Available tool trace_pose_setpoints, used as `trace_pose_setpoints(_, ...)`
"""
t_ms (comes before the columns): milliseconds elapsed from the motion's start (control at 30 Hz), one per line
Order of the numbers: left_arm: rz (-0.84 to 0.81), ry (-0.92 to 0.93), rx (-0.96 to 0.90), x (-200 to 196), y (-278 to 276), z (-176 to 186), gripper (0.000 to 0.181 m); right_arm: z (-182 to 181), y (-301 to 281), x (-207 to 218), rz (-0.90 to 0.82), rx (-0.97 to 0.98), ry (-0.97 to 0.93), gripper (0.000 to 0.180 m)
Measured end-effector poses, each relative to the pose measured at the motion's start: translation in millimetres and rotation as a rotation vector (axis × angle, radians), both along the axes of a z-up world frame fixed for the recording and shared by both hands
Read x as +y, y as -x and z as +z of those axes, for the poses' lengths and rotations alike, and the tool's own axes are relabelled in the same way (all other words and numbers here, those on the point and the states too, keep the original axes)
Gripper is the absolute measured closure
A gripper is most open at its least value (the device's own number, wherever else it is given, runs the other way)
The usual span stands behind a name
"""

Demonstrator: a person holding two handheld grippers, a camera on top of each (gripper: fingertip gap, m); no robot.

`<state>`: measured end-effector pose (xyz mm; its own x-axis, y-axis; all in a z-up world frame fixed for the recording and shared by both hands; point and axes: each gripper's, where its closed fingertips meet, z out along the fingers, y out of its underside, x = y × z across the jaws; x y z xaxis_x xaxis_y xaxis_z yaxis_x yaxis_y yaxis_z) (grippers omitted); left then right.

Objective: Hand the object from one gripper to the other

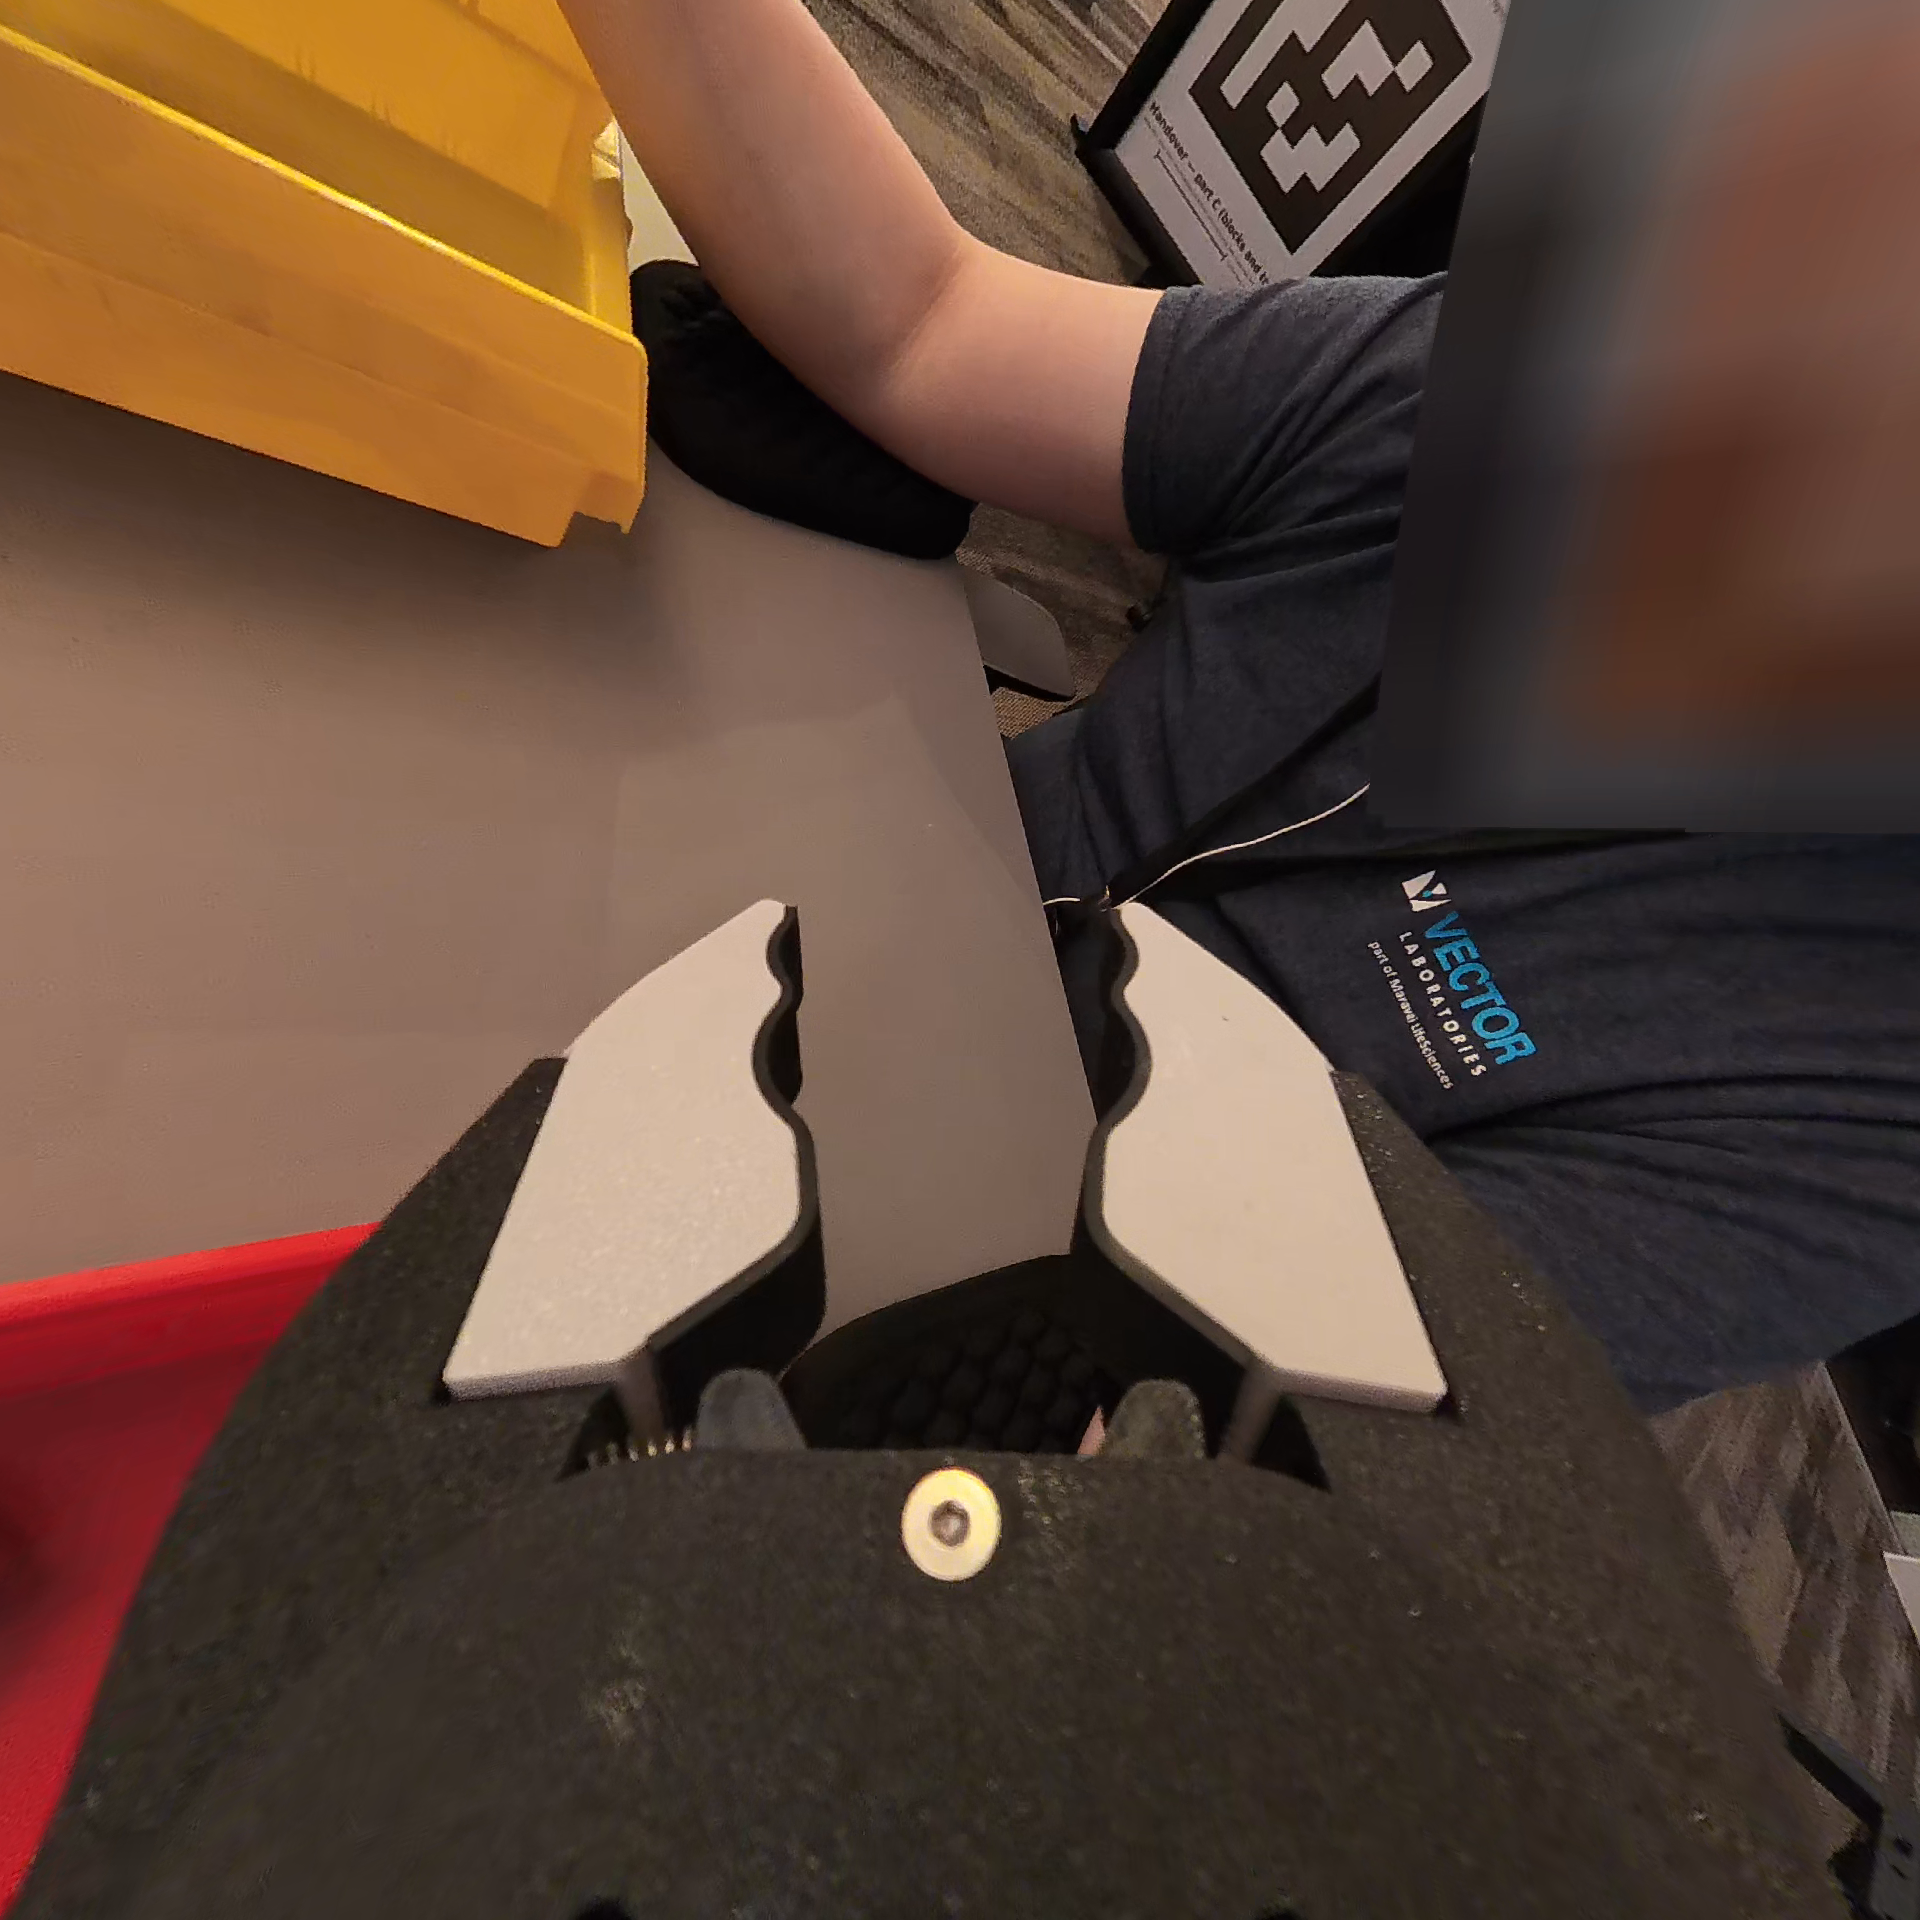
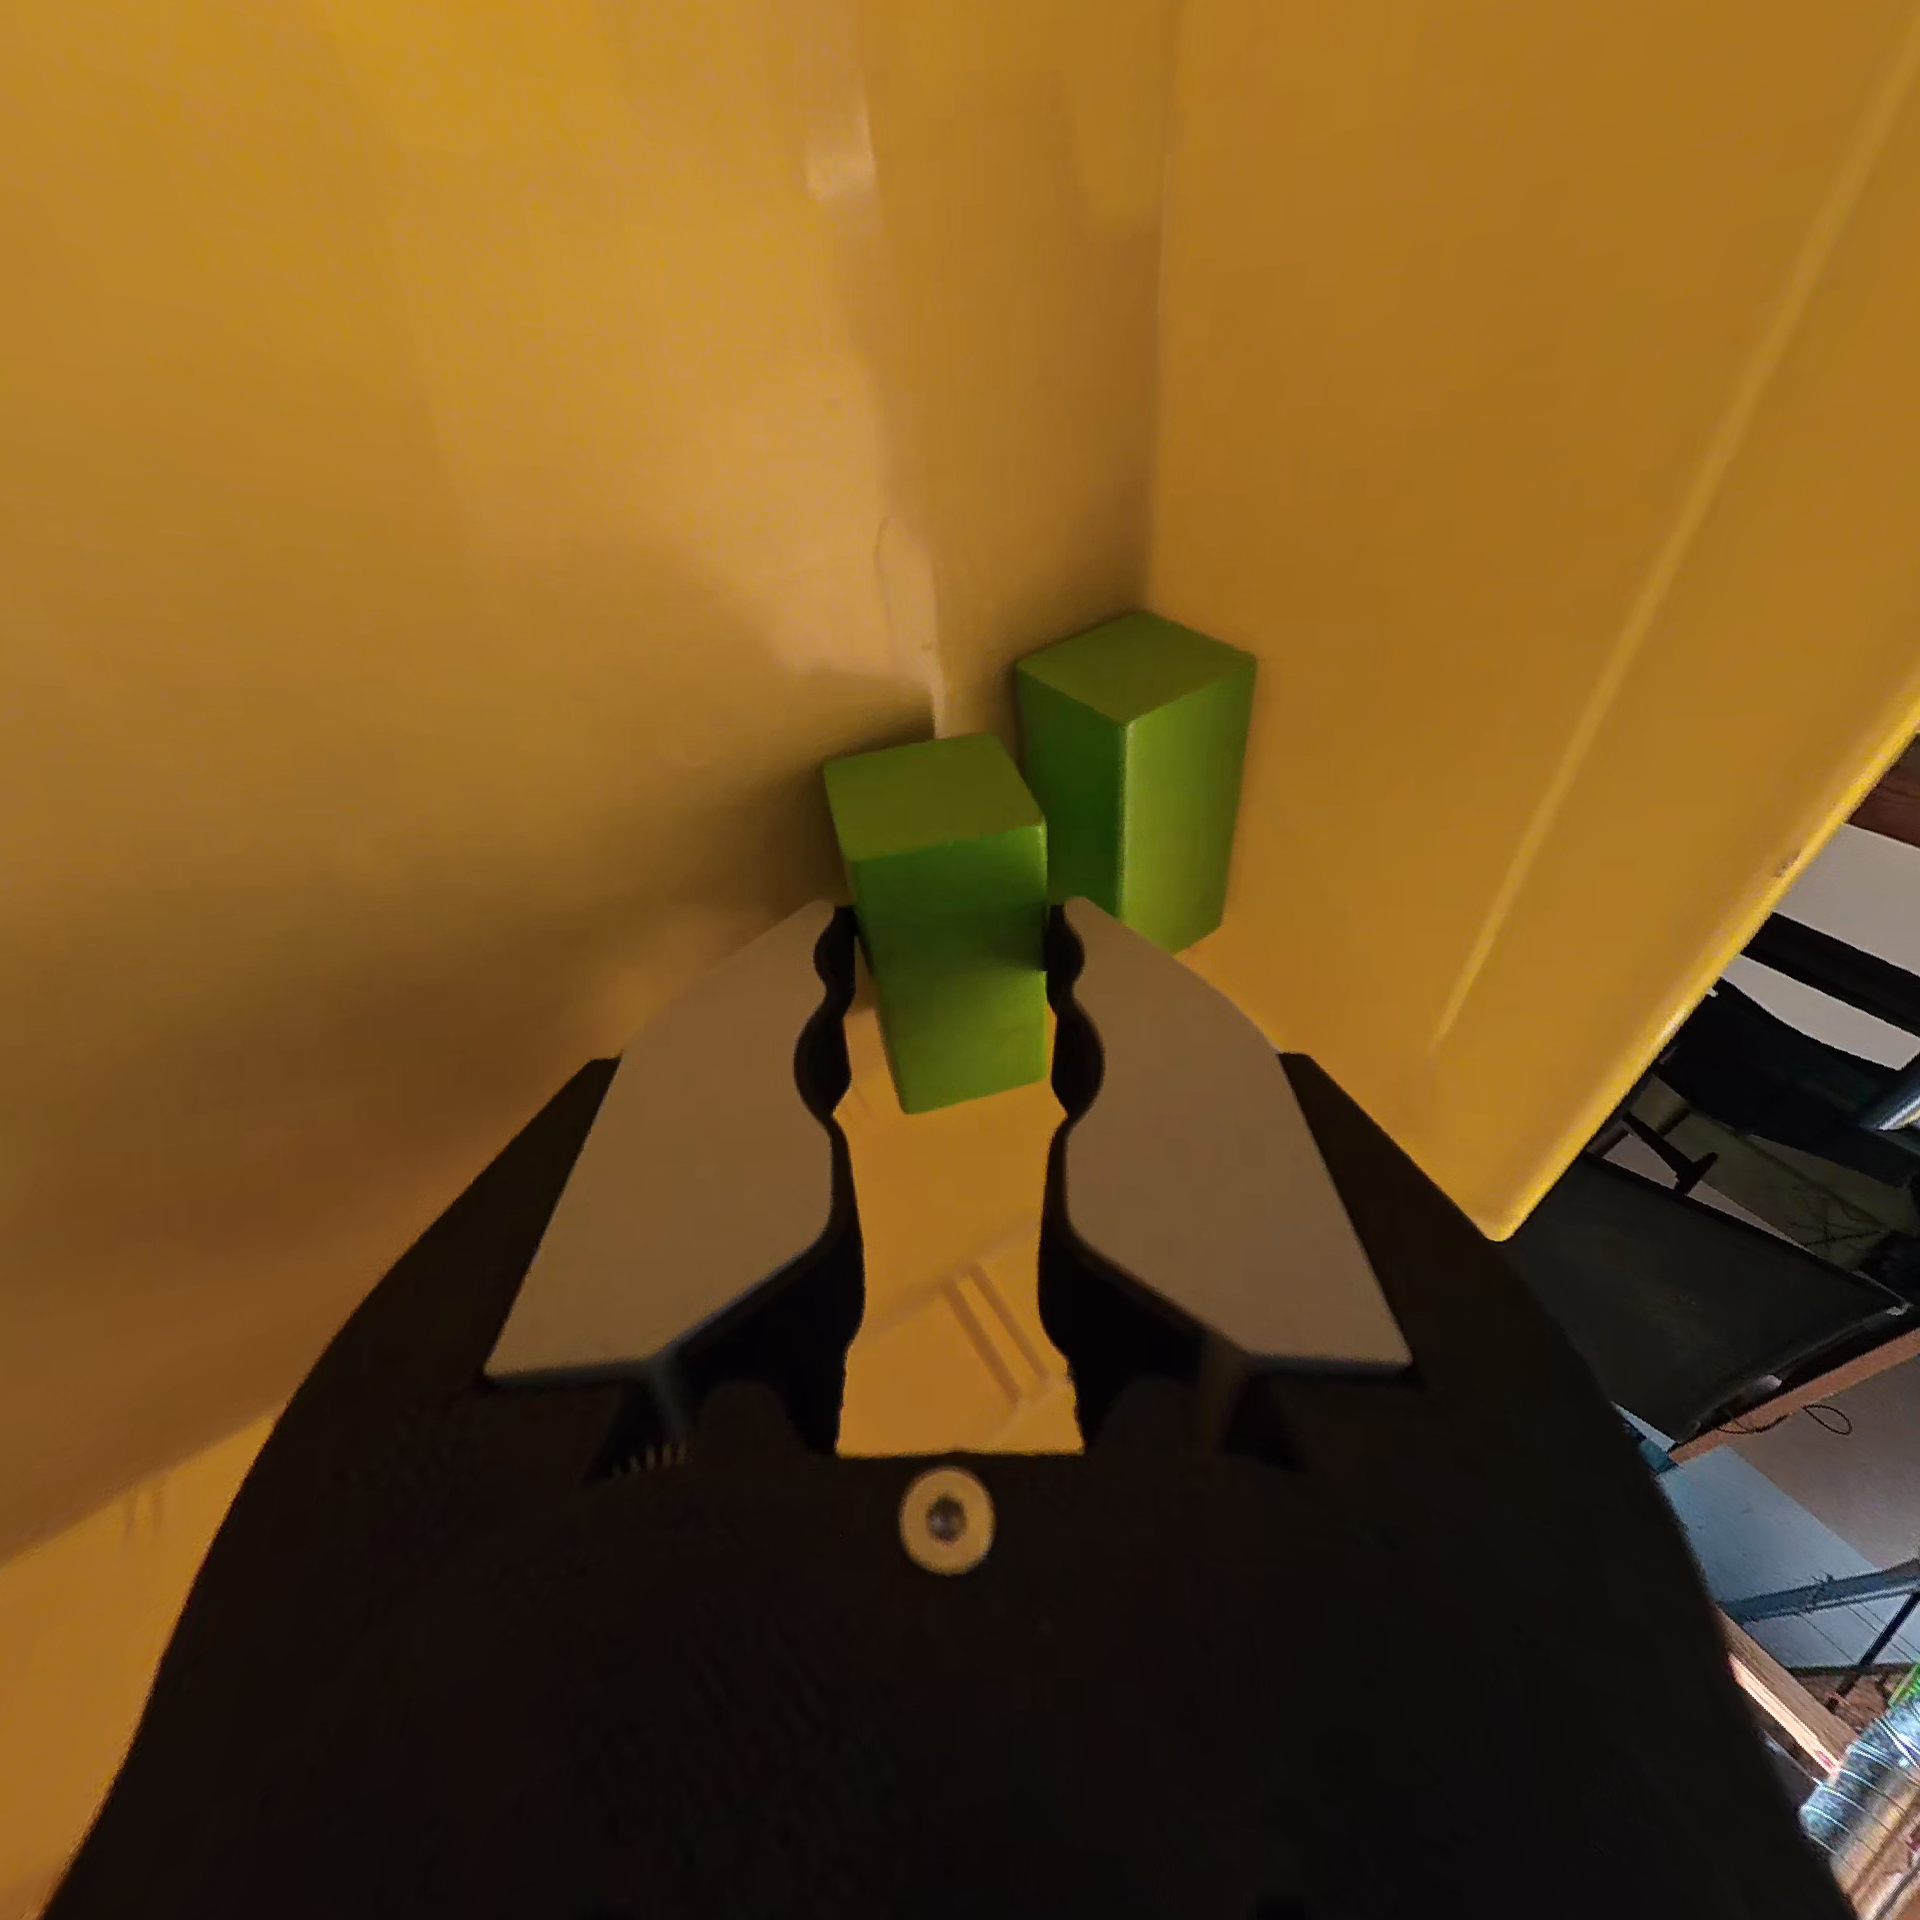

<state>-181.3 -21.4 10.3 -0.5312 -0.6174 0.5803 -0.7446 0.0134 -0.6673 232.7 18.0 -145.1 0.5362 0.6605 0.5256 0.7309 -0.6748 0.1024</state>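
Your right gripper (image 2: 948, 914) is down inside the yellow bin (image 2: 520, 520), pointing into one of its corners. Two green blocks stand there. The nearer block (image 2: 951, 935) sits between your fingertips: the right fingertip (image 2: 1081, 935) looks to be against its side, while on the left a thin sliver of yellow shows between the pad and the block lower down. The jaws are only partly closed around it, and from this view you cannot tell whether they are really pinching the block or just framing it. The block looks to be resting on the bin floor. The second green block (image 2: 1143, 769) stands just behind and to the right of the first, tucked right into the corner against the bin wall, close beside the first one.

Your left gripper (image 1: 951, 914) hangs over the grey table (image 1: 364, 831) near its edge, with its jaws spread well apart and nothing between them. From that side you see the yellow bin (image 1: 312, 260) on the table at upper left, and a red bin (image 1: 125, 1382) at lower left, just beside the gripper body. Your forearm (image 1: 852, 260) reaches toward the yellow bin, and your dark blue shirt (image 1: 1558, 1091) fills the right side. A board with a black-and-white marker (image 1: 1330, 94) leans on the floor beyond.
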Motion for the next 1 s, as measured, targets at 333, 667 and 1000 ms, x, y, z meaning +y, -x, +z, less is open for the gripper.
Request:
trace_pose_setpoints(333, -0.002, 0.006, 0.012, 0, 0, -1, 0.127, -1, -1, 0, -0.008, -0.010, 0.006, 0.142)
trace_pose_setpoints(667, 0.025, 0.005, 0.012, 7, 6, 1, 0.127, 3, -1, 1, -0.008, -0.001, -0.021, 0.140)
trace_pose_setpoints(1000, 0.797, -0.410, 0.244, 162, 51, -38, 0.129, 59, 14, 2, 0.024, 0.019, -0.203, 0.139)
